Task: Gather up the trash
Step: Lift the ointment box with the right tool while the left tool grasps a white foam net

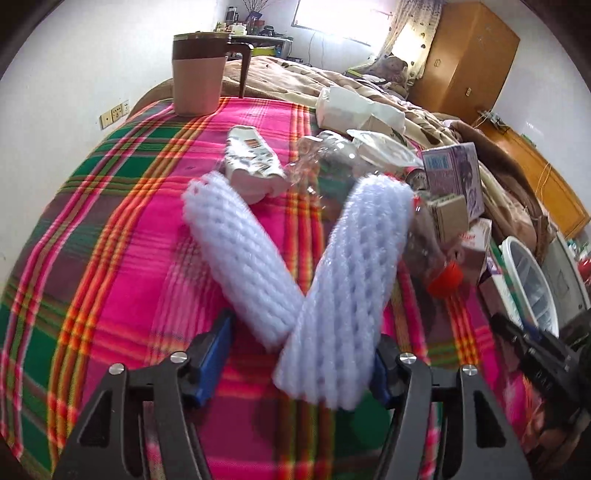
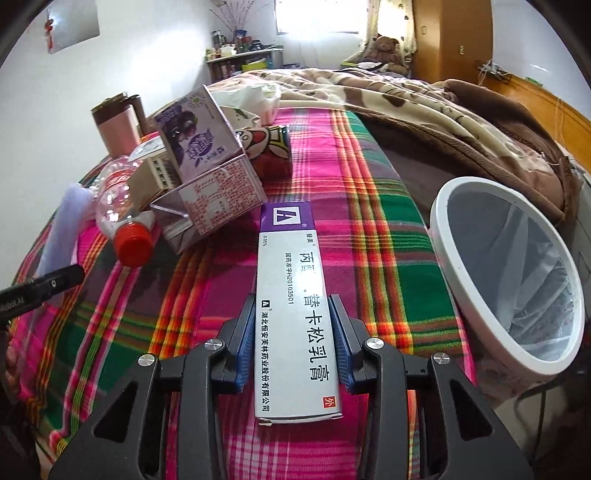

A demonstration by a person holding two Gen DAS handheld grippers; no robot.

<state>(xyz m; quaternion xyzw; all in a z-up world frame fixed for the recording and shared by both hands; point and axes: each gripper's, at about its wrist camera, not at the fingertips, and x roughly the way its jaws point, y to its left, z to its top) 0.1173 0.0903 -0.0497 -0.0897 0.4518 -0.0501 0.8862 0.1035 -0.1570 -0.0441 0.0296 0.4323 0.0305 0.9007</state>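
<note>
- Leftmost, a brown and pink mug stands at the far edge of the plaid cloth, with open cloth on its near side.
- Nearer, the left gripper is spread wide, its blue pads apart; two white foam sleeves cross in a V between them, and the right sleeve looks raised and blurred, though I cannot tell if a pad touches it.
- Beyond the sleeves lie a crumpled white wrapper and a clear crushed bottle.
- Further right, a bottle with a red cap lies just beside a purple milk carton, in a heap near the cloth's middle.
- Right of that heap, the right gripper is clamped on a long white and purple medicine box, pads against both long sides; bare cloth runs ahead of the box.
- At the right edge of the bed a white bin with a clear liner stands open, tilted in view.
- Far back, a brown blanket is bunched across the bed, with a bright window and a wooden wardrobe behind.
</note>
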